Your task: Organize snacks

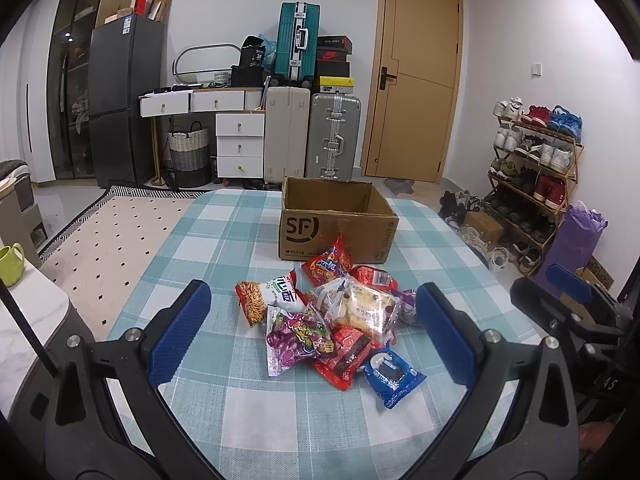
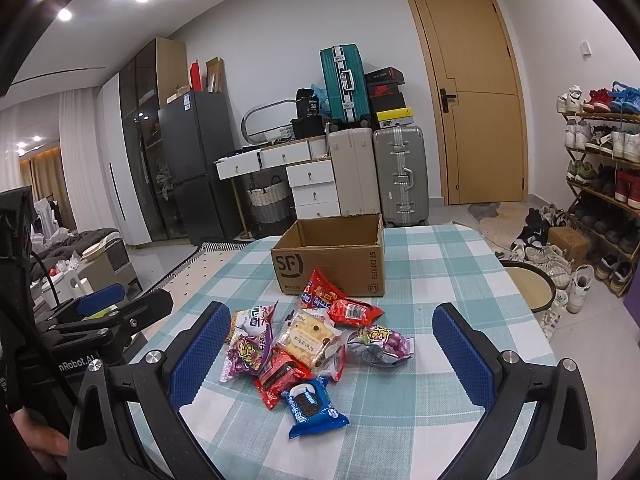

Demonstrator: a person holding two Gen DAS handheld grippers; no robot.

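Ahead of both grippers: snack pile (image 1: 332, 320); cardboard box (image 1: 336, 224) beyond, empty; left gripper (image 1: 316, 332) and right gripper (image 2: 328, 352) spread, holding nothing; you start by pinching blue packet (image 2: 314, 406), nearest.

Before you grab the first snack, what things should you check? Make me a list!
1. Left tool open and holding nothing: ok.
2. Right tool open and holding nothing: ok.
3. Cardboard box open at the top, ready for snacks: ok.
4. Box holds nothing yet: cannot tell, its floor is hidden from both views.
5. Snacks in reach: ok, the pile sits on the checked tablecloth in front of both tools, box just behind.
6. An easy first pick: ok, the blue cookie pack lies at the near edge of the pile, though one corner touches the red pack.
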